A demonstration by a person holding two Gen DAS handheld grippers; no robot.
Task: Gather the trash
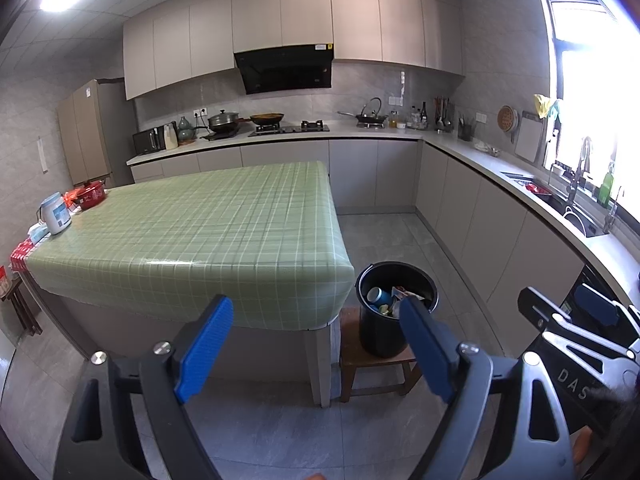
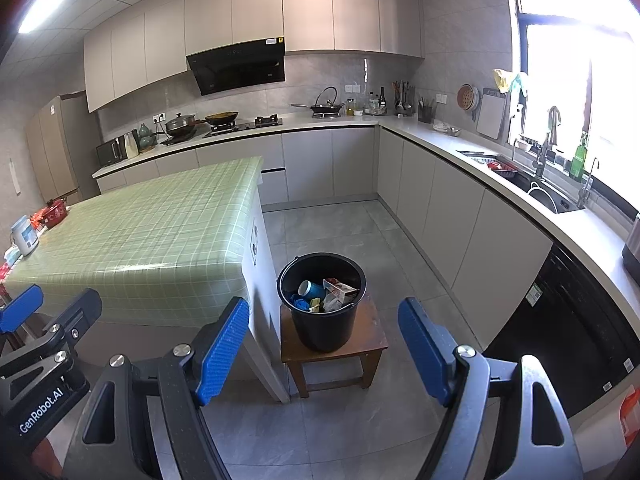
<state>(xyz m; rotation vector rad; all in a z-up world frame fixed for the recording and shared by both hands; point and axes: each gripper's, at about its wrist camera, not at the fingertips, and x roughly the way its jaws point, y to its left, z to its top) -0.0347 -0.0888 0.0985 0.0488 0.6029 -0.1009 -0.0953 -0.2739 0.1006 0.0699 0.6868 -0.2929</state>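
A black bucket [image 2: 322,320] stands on a small wooden stool [image 2: 370,344] beside the table with the green checked cloth [image 2: 152,236]. Inside it lie a blue cup [image 2: 311,289], a small carton [image 2: 340,289] and other scraps. In the left wrist view the bucket [image 1: 390,332] shows past the table's corner, partly behind my right-hand finger. My left gripper [image 1: 318,312] is open and holds nothing, hanging short of the table's front edge. My right gripper [image 2: 324,316] is open too and empty, well back from the bucket. Each gripper shows at the edge of the other's view.
On the table's far left stand a white jar [image 1: 56,213] and a red pot [image 1: 90,194]. Grey cabinets and a counter run along the back and right walls, with a stove [image 2: 244,124] and a sink [image 2: 548,196]. Tiled floor [image 2: 340,224] lies beyond the stool.
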